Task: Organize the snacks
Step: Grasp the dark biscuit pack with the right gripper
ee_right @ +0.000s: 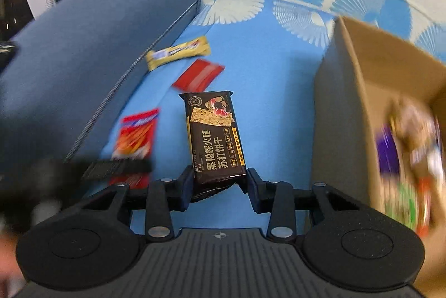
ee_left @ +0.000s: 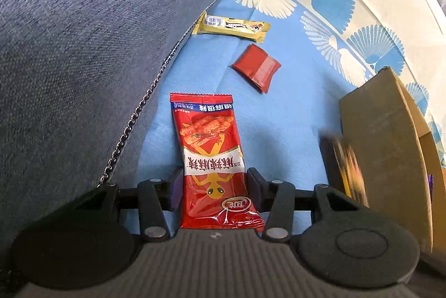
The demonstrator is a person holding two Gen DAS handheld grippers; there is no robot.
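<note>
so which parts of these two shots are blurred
Left wrist view: sharp, except the dark packet streaking beside the cardboard box. Right wrist view: black cracker packet crisp, but box contents and the red snack packet smear.

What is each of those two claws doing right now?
Left gripper: closed on the red snack packet.
Right gripper: closed on the black cracker packet.

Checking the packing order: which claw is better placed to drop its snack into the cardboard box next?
Right. The right claw holds the black cracker pack beside the open cardboard box; the left claw, with its red packet, sits farther away.
</note>
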